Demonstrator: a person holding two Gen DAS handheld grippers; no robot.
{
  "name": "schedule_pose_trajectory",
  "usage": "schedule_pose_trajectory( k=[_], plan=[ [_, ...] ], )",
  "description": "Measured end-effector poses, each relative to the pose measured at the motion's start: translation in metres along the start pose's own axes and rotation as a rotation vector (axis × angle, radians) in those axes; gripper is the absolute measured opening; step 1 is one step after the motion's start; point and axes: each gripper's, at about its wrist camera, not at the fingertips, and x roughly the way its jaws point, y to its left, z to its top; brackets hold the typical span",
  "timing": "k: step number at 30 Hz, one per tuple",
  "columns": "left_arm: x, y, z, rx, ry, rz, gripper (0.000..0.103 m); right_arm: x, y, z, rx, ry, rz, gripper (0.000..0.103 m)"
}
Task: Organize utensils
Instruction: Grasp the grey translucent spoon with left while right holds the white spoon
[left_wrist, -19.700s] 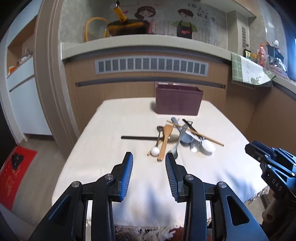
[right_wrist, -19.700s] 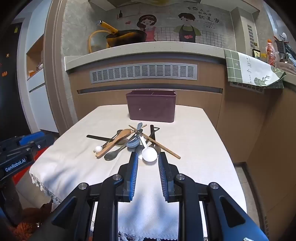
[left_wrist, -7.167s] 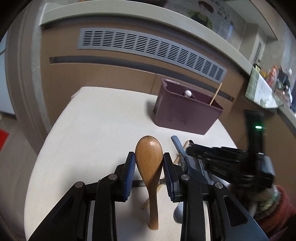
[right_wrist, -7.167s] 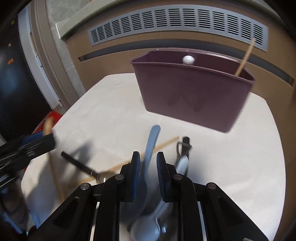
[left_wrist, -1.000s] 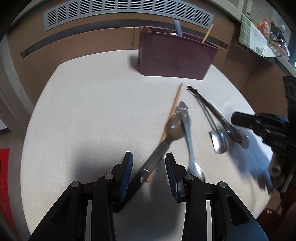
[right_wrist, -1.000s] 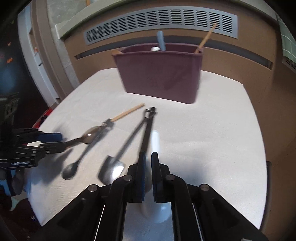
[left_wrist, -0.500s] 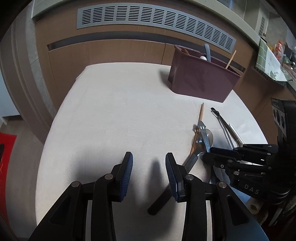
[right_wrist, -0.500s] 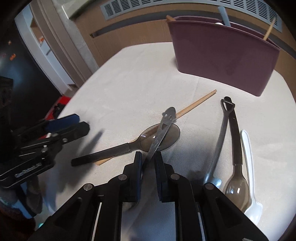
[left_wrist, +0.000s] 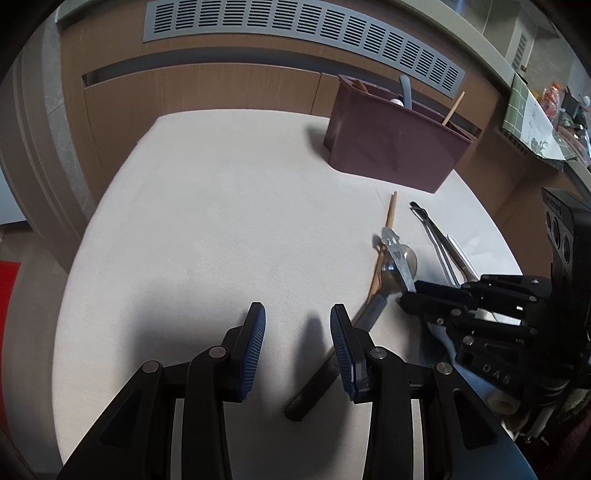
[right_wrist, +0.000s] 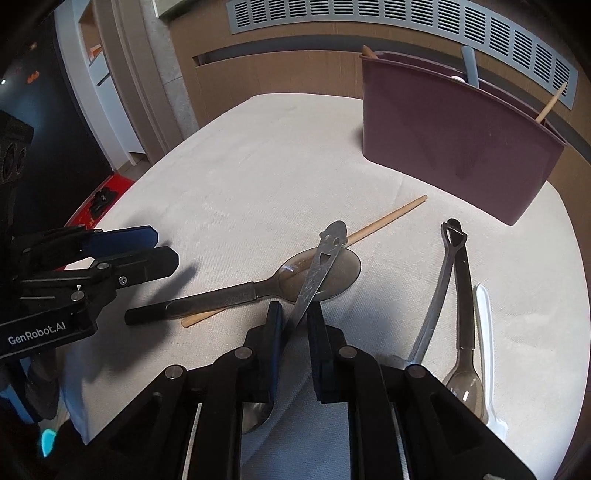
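A steel spoon with a smiley-face handle (right_wrist: 325, 258) lies across the bowl of a large black-handled spoon (right_wrist: 207, 301), with a wooden chopstick (right_wrist: 388, 218) under them. My right gripper (right_wrist: 295, 314) straddles the smiley spoon's handle. Its jaws are closing, and a sliver of gap still shows beside the handle. My left gripper (left_wrist: 297, 314) hangs open over bare cloth, with nothing between its fingers; the black handle (left_wrist: 314, 387) lies just right of it. The maroon utensil holder (right_wrist: 454, 147) stands at the back with several utensils in it.
To the right on the white cloth (right_wrist: 258, 166) lie a dark spoon (right_wrist: 461, 295), a grey utensil (right_wrist: 436, 310) and a white plastic spoon (right_wrist: 485, 332). Wooden cabinets with a vent grille (left_wrist: 295, 29) stand behind the table. Its edges fall away left and front.
My right gripper let go of the white spoon on the cloth and moved left over the smiley spoon's handle. My left gripper shifted left, off the black handle.
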Motion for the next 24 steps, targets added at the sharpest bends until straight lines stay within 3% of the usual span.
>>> schedule_pose_trajectory(
  k=[4, 12, 17, 24],
  plan=[
    [0.007, -0.011, -0.001, 0.015, 0.033, -0.028, 0.038, -0.011, -0.021, -0.01, 0.003, -0.014, -0.031, 0.005],
    [0.025, -0.055, 0.001, 0.1, 0.106, -0.108, 0.038, -0.04, -0.099, -0.03, 0.2, -0.05, -0.106, 0.004],
    [0.037, -0.089, 0.008, 0.228, 0.115, -0.056, 0.038, -0.051, -0.112, -0.04, 0.235, -0.077, -0.065, 0.007],
    [0.051, -0.105, 0.02, 0.286, 0.108, 0.0, 0.038, -0.062, -0.104, -0.041, 0.195, -0.129, -0.056, 0.009]
  ],
)
